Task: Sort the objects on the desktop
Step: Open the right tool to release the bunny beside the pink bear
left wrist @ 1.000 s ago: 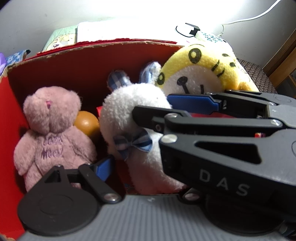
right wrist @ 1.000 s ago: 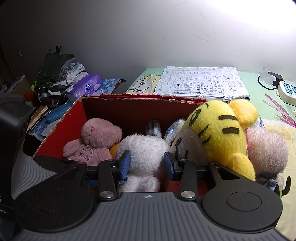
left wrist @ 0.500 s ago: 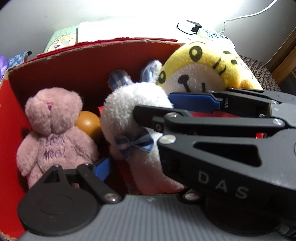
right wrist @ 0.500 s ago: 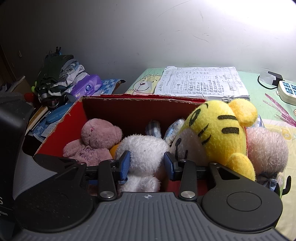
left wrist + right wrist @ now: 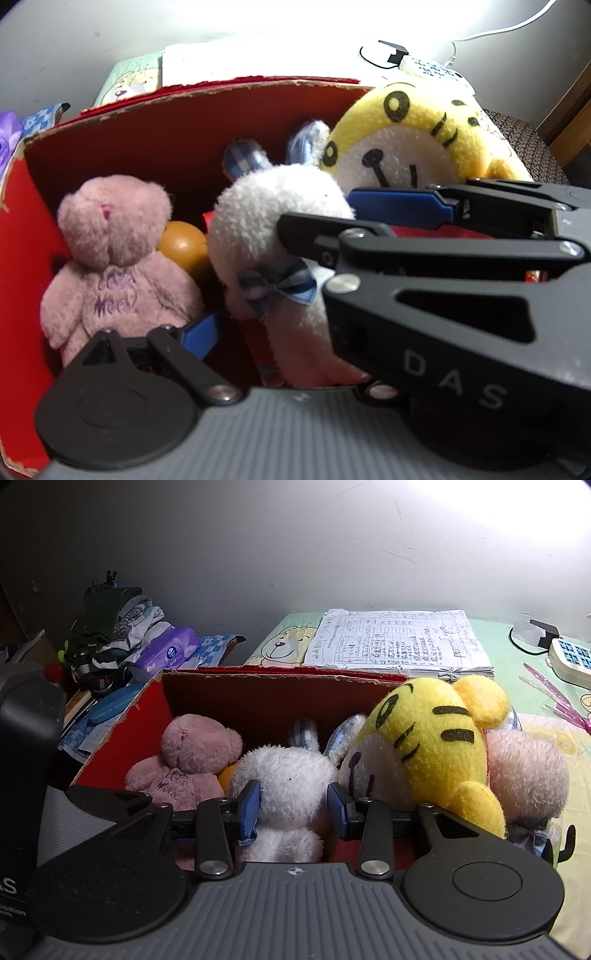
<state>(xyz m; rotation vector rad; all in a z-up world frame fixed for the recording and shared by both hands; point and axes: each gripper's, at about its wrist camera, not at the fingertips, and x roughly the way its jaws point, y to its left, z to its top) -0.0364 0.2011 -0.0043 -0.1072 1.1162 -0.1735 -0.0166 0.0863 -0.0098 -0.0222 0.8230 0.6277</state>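
Note:
An open red cardboard box [image 5: 277, 674] [image 5: 147, 140] holds a row of plush toys. A pink bear [image 5: 110, 240] [image 5: 199, 746] sits at its left with an orange ball [image 5: 183, 245] beside it. A white bunny [image 5: 291, 775] [image 5: 273, 218] with a blue bow tie stands in the middle. A yellow tiger [image 5: 432, 738] [image 5: 417, 129] leans at the right. My right gripper [image 5: 293, 810] is shut on the white bunny, its blue pads pressed into the sides. My left gripper [image 5: 295, 332] stands open in front of the box. Its right finger is hidden behind the right gripper's black body [image 5: 443, 295].
A pale pink plush [image 5: 524, 768] lies against the tiger's right side. Behind the box is a stack of written papers [image 5: 399, 638]. A white power strip [image 5: 570, 661] sits at the far right. Folded clothes [image 5: 110, 627] and a purple tissue pack [image 5: 170, 653] pile up at the left.
The left wrist view has drifted slightly, so the toys sit a little lower and further right in it. The right gripper and the bunny have stayed still.

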